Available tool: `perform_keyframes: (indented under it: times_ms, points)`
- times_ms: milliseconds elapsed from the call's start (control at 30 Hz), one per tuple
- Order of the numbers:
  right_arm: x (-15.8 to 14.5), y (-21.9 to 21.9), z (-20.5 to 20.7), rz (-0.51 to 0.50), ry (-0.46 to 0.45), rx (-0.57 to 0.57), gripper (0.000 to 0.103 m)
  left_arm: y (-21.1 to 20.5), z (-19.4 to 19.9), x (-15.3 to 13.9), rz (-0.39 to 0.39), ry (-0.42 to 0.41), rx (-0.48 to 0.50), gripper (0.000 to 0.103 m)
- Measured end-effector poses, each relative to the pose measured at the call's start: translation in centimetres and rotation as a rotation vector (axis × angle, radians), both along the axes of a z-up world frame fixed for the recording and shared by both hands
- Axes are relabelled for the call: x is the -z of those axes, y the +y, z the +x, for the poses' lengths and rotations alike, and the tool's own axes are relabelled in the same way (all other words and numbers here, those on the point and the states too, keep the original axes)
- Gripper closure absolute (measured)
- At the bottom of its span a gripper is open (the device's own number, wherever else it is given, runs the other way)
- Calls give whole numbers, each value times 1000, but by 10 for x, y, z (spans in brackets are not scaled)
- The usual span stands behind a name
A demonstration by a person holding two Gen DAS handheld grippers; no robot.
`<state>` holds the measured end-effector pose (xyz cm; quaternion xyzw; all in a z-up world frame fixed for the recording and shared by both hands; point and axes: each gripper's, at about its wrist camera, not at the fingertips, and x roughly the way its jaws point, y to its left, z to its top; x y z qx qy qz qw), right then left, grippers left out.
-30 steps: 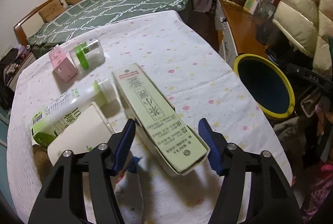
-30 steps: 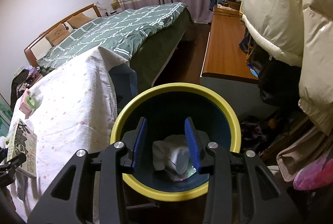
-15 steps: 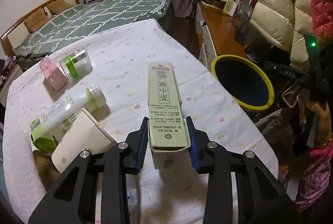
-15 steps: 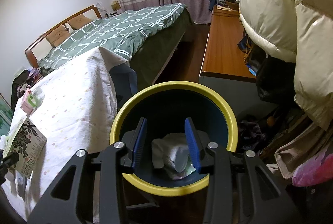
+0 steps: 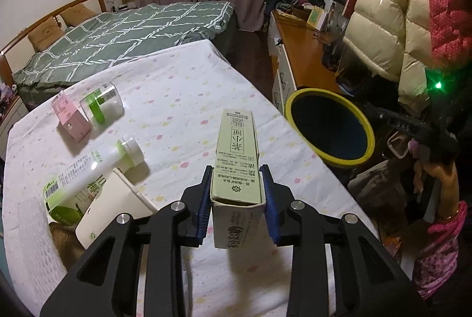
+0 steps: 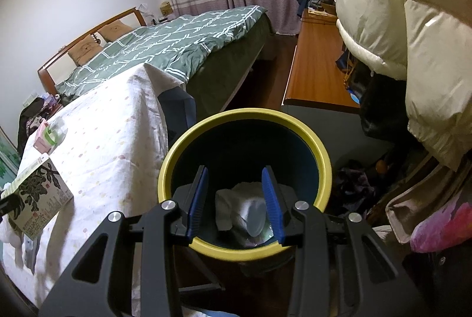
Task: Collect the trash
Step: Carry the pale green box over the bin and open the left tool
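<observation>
Left gripper (image 5: 237,200) clamps a pale-green carton (image 5: 237,163) printed with Chinese characters; right gripper (image 6: 235,203) hangs open, empty, over the yellow-rimmed bin (image 6: 323,157).

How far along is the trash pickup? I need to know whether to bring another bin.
Early. Done: the yellow-rimmed bin holds white crumpled trash, below the open right gripper. In hand: the left gripper clamps the green carton. Left on the table: a bottle, jar, pink box and white box.
</observation>
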<state>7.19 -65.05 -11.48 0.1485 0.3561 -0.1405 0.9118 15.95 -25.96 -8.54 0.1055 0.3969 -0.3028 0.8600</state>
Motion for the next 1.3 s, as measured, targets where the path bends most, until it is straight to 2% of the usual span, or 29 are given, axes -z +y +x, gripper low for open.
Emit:
perform_keyframes:
  times_ms: [267, 500, 633, 700, 900, 1000, 1067, 1167, 1300]
  points:
    - [2, -4, -4, 9, -2, -4, 67, -7, 0, -15, -3, -27, -1, 72]
    - [3, -2, -4, 9, 3, -16, 67, -15, 2, 10, 51, 27, 14, 71]
    - [3, 0, -3, 8, 7, -25, 67, -22, 4, 13, 87, 25, 20, 59]
    - [2, 1, -2, 8, 7, -30, 67, -26, 4, 14, 115, 17, 9, 43]
    - [0, 3, -4, 5, 7, -34, 67, -38, 2, 22, 139, 30, 17, 29]
    - [0, 3, -3, 5, 6, -34, 67, -39, -6, 19, 115, 27, 30, 20]
    - [0, 3, -3, 6, 6, -35, 67, -42, -11, 19, 117, 24, 45, 19]
    - [0, 5, -3, 13, 8, -39, 67, -52, -18, 28, 161, 22, 74, 19]
    - [0, 8, -2, 18, 12, -49, 67, -65, -23, 47, 214, 63, 122, 19]
